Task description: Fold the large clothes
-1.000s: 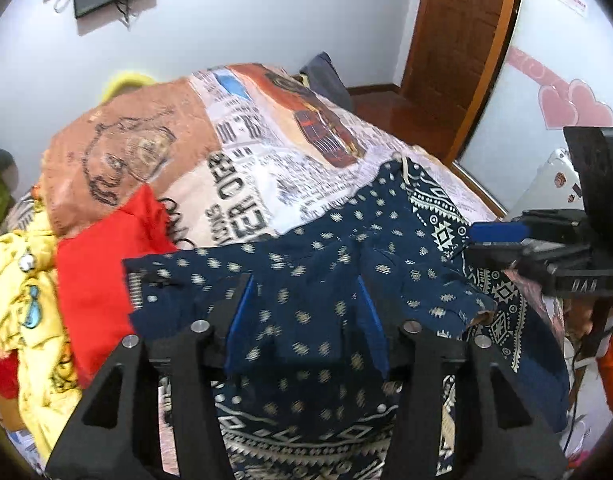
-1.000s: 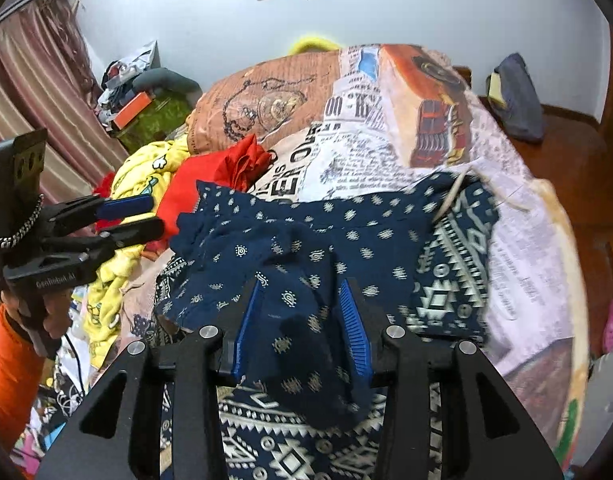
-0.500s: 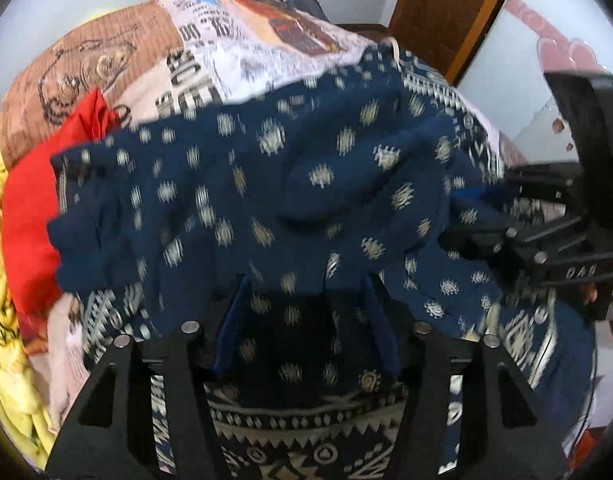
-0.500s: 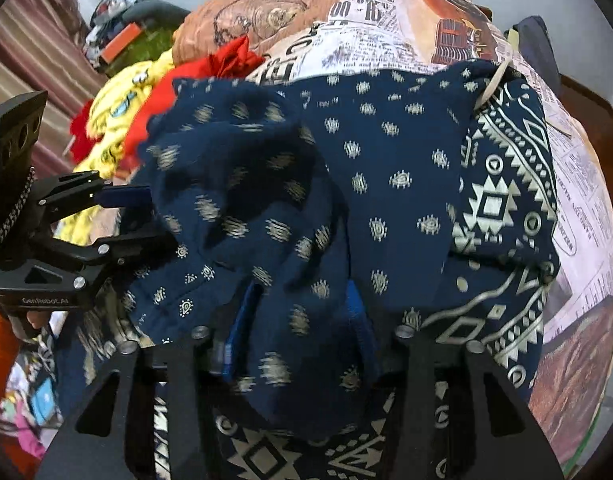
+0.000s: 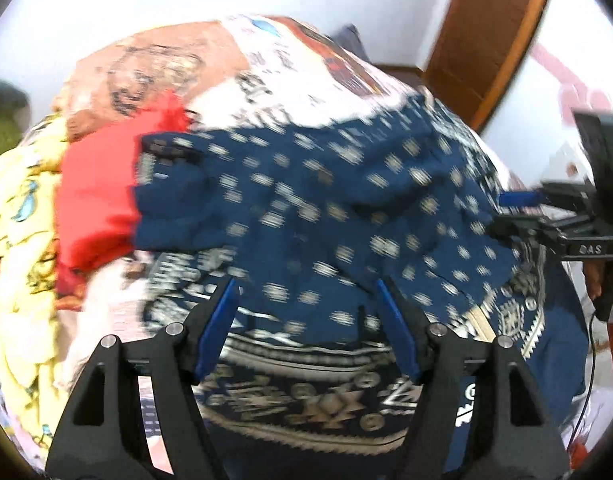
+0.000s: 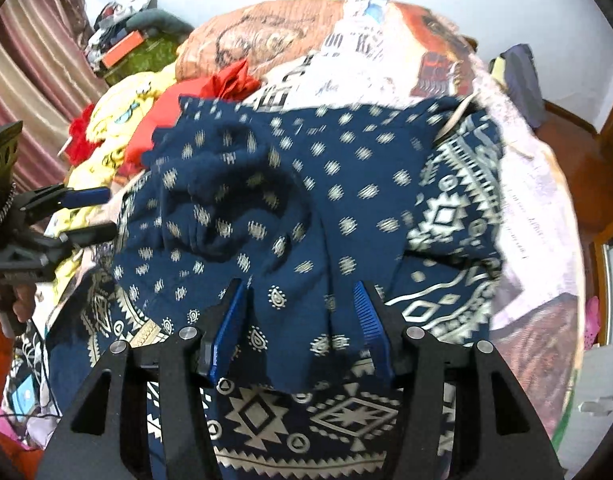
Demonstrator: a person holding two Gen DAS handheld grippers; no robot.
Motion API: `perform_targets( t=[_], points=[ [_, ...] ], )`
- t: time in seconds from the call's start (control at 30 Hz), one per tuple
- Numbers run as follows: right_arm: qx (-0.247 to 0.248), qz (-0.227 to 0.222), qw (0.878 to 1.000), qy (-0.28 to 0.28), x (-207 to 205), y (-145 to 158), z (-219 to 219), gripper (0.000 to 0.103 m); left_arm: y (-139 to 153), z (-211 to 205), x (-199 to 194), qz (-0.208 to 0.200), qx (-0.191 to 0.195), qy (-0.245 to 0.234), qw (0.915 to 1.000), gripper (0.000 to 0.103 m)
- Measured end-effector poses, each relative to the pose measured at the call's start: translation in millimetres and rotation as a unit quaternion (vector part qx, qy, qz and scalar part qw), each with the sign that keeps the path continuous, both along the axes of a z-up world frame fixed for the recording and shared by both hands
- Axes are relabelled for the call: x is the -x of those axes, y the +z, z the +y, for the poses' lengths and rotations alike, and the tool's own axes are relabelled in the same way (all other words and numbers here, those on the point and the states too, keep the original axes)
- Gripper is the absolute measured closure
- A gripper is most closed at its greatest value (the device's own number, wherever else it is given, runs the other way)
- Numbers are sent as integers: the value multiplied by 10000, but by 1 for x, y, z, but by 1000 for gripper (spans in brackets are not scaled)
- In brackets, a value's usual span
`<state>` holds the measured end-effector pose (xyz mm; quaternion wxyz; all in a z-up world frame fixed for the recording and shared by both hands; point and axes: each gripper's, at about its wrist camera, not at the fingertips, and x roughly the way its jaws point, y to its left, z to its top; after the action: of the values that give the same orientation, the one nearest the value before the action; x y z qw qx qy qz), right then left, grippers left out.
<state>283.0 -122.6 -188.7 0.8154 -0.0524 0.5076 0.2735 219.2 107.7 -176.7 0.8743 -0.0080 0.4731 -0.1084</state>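
A navy garment with cream dots and a geometric border point(image 5: 314, 216) lies folded over on the bed; it also shows in the right wrist view point(image 6: 306, 200). My left gripper point(image 5: 306, 304) is open, its blue pads point(image 5: 220, 324) apart just above the cloth's near fold. My right gripper point(image 6: 300, 308) is open too, its pads point(image 6: 368, 320) on either side of a loose flap of the garment without pinching it. The right gripper shows at the right in the left wrist view point(image 5: 518, 212). The left gripper shows at the left in the right wrist view point(image 6: 86, 212).
The bed has a newspaper-print cover point(image 6: 346, 52). A red garment point(image 5: 94, 196) and a yellow cartoon-print one point(image 5: 18, 216) lie at the left side. A brown door point(image 5: 490, 28) stands beyond the bed. Clutter point(image 6: 122, 48) sits by a curtain point(image 6: 22, 60).
Both grippers held folds of the navy garment and carried it forward over itself. Now both have opened and pulled back, and the cloth lies on the bed.
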Motion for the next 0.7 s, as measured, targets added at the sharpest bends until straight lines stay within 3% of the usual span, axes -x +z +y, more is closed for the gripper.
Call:
perform_targets(
  t=[0.2, 0.3, 0.4, 0.7],
  points=[
    [-193, -277, 9984, -459, -12, 19, -18, 51, 20, 60, -4, -290, 14, 818, 9962, 30],
    [-246, -364, 9965, -714, -21, 23, -25, 38, 19, 84, -14, -270, 88, 1119, 9933, 30],
    [-287, -476, 9937, -970, -31, 23, -35, 37, 11, 107, -24, -150, 282, 1357, 9902, 30],
    [-152, -115, 9891, -1459, -69, -8, -59, 37, -38, 148, -74, 412, 1151, 1678, 9782, 30]
  ],
)
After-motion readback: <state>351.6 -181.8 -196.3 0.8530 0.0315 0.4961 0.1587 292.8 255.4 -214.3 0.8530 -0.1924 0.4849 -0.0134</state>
